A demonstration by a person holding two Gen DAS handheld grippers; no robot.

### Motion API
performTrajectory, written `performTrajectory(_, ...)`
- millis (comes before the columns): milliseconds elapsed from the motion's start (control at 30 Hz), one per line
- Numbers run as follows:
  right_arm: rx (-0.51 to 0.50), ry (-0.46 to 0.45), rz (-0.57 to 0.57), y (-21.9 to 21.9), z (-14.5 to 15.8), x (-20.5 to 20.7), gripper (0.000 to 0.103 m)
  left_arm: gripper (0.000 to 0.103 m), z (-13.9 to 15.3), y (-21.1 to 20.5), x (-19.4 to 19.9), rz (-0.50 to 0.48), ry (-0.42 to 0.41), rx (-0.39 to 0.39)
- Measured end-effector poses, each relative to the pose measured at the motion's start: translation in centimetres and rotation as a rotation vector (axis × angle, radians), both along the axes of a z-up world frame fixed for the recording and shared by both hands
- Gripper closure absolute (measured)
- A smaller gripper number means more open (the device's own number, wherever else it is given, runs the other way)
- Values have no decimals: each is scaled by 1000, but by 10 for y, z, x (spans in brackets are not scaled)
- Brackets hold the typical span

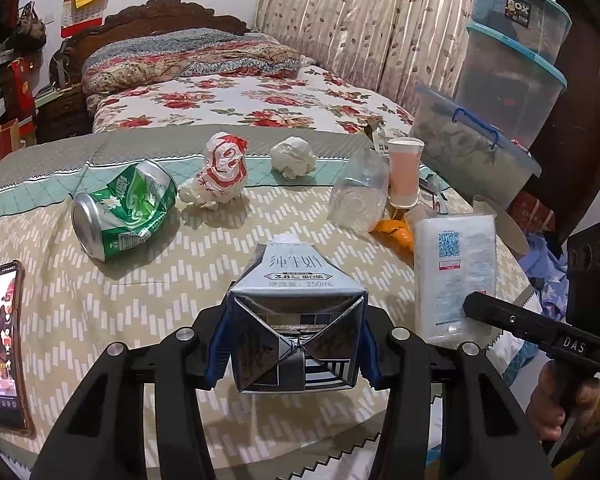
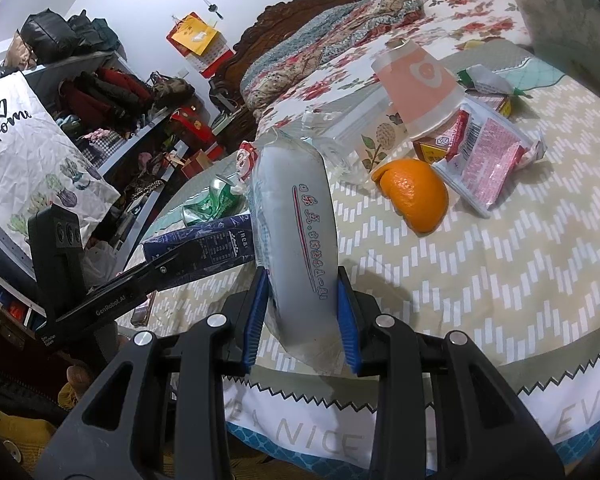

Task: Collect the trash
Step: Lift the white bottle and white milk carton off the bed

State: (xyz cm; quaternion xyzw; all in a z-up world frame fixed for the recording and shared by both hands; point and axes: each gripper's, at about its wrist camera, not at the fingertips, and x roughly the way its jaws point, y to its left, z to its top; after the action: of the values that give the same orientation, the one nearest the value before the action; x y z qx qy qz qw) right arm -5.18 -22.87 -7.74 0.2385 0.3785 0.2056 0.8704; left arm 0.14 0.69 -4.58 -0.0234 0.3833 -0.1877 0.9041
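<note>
My left gripper (image 1: 293, 350) is shut on a grey-blue milk carton (image 1: 296, 312), which lies on the round table with its folded end toward the camera. My right gripper (image 2: 302, 322) is shut on a white tissue pack (image 2: 296, 240) standing on edge; the pack also shows in the left wrist view (image 1: 452, 272). On the patterned tablecloth (image 1: 180, 288) lie a crushed green can (image 1: 124, 210), a red-and-white crumpled wrapper (image 1: 220, 172), a ball of white paper (image 1: 293, 157), a clear plastic cup (image 1: 358, 190) on its side, a pink paper cup (image 1: 405, 172) and orange peel (image 2: 414, 194).
A phone (image 1: 2, 348) with a lit screen lies at the table's left edge. Pink snack packets (image 2: 488, 152) lie beyond the peel. Stacked plastic storage boxes (image 1: 508, 64) stand at the right, a flowered bed (image 1: 236, 96) behind the table, shelves with clothes (image 2: 112, 92) to the left.
</note>
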Motion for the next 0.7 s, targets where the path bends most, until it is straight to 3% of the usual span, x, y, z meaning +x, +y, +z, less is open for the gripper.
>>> performTrajectory(700,-2,-4,-15,-5,-1,0,67,55,-2,-2,0,-10,-1,2)
